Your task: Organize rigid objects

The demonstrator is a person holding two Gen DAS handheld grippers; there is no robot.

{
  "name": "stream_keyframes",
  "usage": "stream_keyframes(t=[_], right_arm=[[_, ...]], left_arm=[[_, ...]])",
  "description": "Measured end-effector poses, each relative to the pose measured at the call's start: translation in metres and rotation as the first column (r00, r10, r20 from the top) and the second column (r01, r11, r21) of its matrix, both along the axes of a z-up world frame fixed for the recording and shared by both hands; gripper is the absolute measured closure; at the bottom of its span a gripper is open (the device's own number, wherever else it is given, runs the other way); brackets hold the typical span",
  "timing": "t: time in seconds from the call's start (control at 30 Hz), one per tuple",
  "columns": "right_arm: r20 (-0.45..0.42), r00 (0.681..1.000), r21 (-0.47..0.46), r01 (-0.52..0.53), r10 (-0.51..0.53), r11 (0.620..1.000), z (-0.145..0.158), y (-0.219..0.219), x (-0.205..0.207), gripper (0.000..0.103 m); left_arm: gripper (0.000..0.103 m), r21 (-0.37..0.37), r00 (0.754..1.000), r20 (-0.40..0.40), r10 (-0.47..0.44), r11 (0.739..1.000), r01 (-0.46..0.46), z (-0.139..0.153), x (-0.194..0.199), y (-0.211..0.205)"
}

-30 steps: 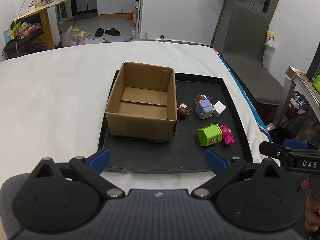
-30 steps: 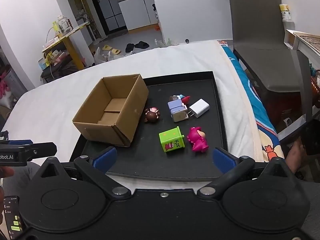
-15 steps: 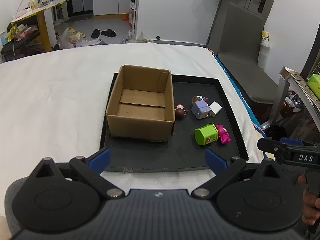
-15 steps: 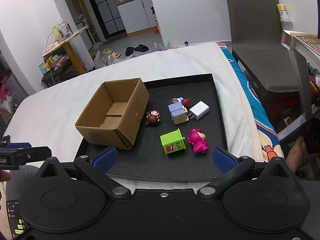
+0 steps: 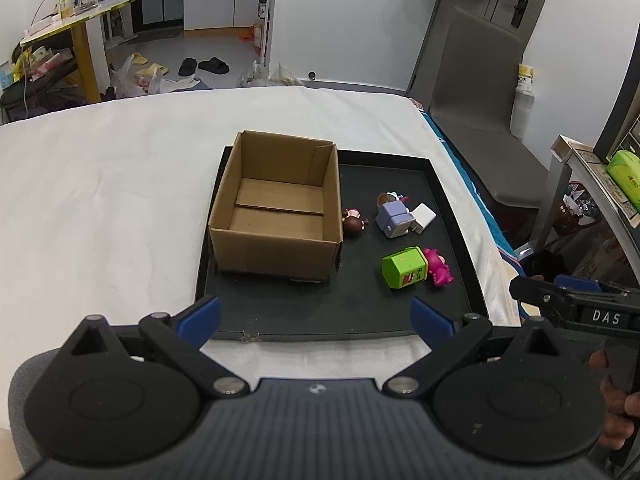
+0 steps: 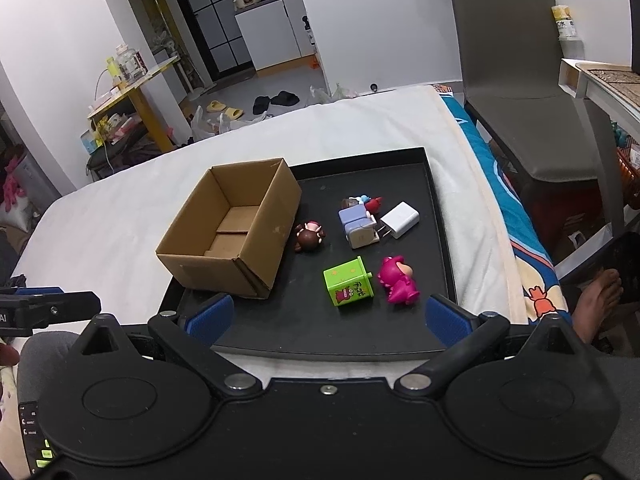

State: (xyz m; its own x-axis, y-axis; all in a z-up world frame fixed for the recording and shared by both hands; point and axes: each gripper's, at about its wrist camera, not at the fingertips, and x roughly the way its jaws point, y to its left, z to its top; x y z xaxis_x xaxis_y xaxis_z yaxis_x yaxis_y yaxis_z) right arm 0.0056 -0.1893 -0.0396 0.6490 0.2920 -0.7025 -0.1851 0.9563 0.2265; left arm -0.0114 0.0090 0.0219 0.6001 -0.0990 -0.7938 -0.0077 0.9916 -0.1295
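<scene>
An open, empty cardboard box (image 5: pixel 276 208) (image 6: pixel 232 236) stands on the left of a black tray (image 5: pixel 280 320) (image 6: pixel 436 216). To its right lie a brown figure (image 5: pixel 353 222) (image 6: pixel 309 237), a lilac block toy (image 5: pixel 394 218) (image 6: pixel 357 224), a white charger (image 5: pixel 423 217) (image 6: pixel 400 219), a green box (image 5: pixel 403 267) (image 6: pixel 349 282) and a pink figure (image 5: pixel 438 268) (image 6: pixel 397 280). My left gripper (image 5: pixel 316 316) is open and empty above the tray's near edge. My right gripper (image 6: pixel 326 318) is open and empty, near the green box.
The tray lies on a white-covered surface (image 5: pixel 100 200). A grey chair (image 6: pixel 520 80) and a shelf (image 5: pixel 592 168) stand to the right. A bare foot (image 6: pixel 600 300) shows at the right. The room beyond holds a yellow table (image 5: pixel 76 28) and slippers.
Both grippers have drawn back and up a little, so the tray and toys look smaller. Nothing on the tray has moved.
</scene>
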Motion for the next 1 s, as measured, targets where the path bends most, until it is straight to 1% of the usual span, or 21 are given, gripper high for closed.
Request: stream_keyframes(t=[0.07, 0.23, 0.4, 1.0], right_arm=[[0.001, 1.0, -0.004, 0.002, -0.002, 1.0, 0.001, 0.001, 0.001, 0.0], [0.004, 0.999, -0.021, -0.037, 0.037, 0.999, 0.003, 0.008, -0.001, 0.0], [-0.007, 0.999, -0.031, -0.052, 0.052, 0.998, 0.003, 0.015, -0.003, 0.0], [-0.014, 0.999, -0.059, -0.041, 0.041, 0.997, 0.008, 0.021, -0.002, 0.0]], left_arm=[[0.003, 0.002, 1.0, 0.003, 0.002, 1.0, -0.002, 0.001, 0.0, 0.0], [0.003, 0.003, 1.0, 0.012, 0.008, 1.0, -0.008, 0.004, -0.001, 0.001], [0.003, -0.001, 1.0, 0.016, 0.01, 1.0, -0.01, 0.005, -0.002, 0.003], [0.003, -0.012, 1.0, 0.007, 0.015, 1.0, -0.015, 0.003, -0.006, 0.007]])
